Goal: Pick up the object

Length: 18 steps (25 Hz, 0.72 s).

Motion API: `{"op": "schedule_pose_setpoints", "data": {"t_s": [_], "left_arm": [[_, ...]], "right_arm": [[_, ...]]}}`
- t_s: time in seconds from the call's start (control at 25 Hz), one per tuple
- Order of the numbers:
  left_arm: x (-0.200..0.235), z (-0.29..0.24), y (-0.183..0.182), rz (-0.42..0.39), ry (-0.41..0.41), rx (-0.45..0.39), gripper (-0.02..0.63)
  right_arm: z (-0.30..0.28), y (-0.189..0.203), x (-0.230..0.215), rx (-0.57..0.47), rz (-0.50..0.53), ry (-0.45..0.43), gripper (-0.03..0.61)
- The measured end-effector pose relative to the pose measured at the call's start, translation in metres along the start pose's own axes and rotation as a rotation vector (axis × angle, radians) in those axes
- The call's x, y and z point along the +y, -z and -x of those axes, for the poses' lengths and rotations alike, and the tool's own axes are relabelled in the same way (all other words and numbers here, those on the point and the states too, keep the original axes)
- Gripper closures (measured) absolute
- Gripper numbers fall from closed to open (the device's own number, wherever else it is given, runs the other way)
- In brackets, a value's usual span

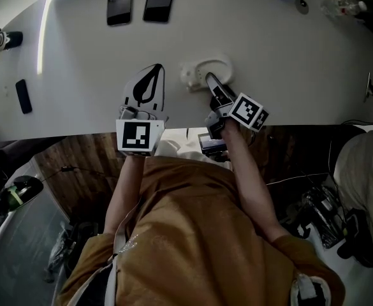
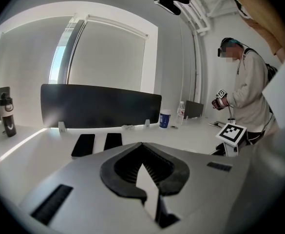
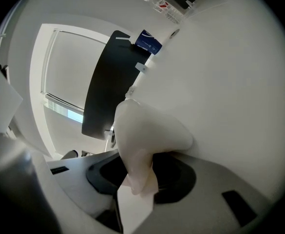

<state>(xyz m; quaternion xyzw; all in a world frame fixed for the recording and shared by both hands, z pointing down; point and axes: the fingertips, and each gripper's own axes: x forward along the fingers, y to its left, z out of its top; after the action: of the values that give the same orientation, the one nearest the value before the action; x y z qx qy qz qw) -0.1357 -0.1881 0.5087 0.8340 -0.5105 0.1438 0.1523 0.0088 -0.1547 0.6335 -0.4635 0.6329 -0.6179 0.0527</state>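
Two dark phones [image 1: 120, 2] lie side by side at the far side of the white table [image 1: 288, 62]. Nearer the front edge, the left gripper [image 1: 155, 69] points across the table, its jaws closed tip to tip with nothing between them. Just to its right, the white object [image 1: 199, 70] sits on the table, close to the front edge. The right gripper [image 1: 210, 78] is at the object, its jaws narrowed onto the pale rounded lower part, which is pinched between the pads.
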Motion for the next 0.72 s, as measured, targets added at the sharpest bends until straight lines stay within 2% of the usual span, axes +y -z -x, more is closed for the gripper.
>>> {"op": "schedule_pose_setpoints", "data": {"t_s": [0.44,0.72], "left_arm": [[0.001,0.004,-0.006,-0.006,-0.011,-0.010,0.606],[0.000,0.004,-0.010,-0.011,-0.010,-0.023,0.606]], "right_arm": [[0.004,-0.011,0.035,-0.053,0.030,-0.136,0.428],[0.010,-0.021,0.050,-0.078,0.092,-0.146,0.428]]}}
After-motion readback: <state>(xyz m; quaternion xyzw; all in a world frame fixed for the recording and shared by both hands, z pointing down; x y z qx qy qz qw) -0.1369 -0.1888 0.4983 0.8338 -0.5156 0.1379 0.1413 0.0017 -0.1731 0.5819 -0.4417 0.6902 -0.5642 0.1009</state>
